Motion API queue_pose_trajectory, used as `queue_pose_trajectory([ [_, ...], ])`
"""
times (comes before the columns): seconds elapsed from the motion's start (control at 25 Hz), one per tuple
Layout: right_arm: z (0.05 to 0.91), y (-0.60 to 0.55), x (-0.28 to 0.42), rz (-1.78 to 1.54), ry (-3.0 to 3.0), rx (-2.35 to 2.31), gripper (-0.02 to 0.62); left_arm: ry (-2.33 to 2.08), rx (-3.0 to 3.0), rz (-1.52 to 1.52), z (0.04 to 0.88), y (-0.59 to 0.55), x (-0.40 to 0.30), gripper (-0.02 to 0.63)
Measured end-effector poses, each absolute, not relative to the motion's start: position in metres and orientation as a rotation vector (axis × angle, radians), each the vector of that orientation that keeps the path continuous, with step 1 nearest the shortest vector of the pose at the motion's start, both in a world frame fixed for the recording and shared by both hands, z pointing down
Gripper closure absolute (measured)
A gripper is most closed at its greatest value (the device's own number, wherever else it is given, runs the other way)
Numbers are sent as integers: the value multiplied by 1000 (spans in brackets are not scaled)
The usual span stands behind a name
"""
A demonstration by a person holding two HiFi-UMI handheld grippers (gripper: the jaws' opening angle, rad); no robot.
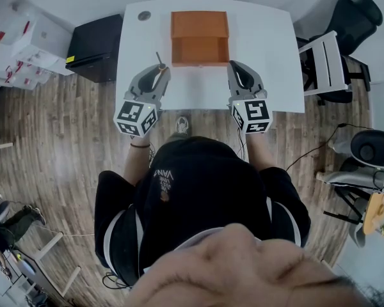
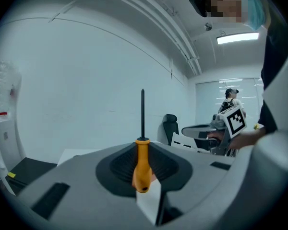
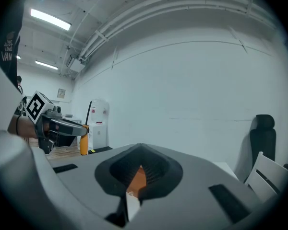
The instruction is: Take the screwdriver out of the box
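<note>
Two grippers at the table (image 1: pixel 269 56): the left gripper view shows the left gripper (image 2: pixel 144 150) clamping the screwdriver (image 2: pixel 142 166) handle, shaft upright, clear of the box (image 1: pixel 200 38); right gripper (image 3: pixel 140 157) closed, empty; head view hides the handle.

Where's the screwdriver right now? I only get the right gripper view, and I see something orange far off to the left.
Observer: It is in the left gripper, whose jaws close on the orange handle of the screwdriver.
Operator: Is it clear of the box?
Observer: Yes. The head view shows it over the table, just left of the box.
Operator: And where's my right gripper?
Observer: The right gripper sits by the box's front right corner, jaws together on nothing.
</note>
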State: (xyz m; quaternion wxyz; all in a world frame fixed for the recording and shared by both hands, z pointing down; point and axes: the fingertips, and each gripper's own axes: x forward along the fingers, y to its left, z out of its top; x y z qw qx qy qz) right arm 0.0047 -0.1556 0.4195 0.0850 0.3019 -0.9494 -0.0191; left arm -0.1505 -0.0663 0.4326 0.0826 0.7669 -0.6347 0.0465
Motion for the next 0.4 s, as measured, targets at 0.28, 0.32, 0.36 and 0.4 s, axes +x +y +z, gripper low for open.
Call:
queue_pose_trajectory([
  [0.28, 420, -158, 4, -56, -2829, 900, 584, -1889, 2291, 139, 434, -69, -151, 531],
  [0.32, 420, -158, 4, -55, -2830, 900, 584, -1887, 2292, 140, 434, -69, -151, 532],
  [0.36, 420, -158, 4, -54, -2830, 901, 584, -1885, 2292, 141, 435, -69, -151, 531],
  [0.4, 420, -158, 4, -53, -2831, 901, 584, -1884, 2293, 142, 435, -69, -151, 531],
])
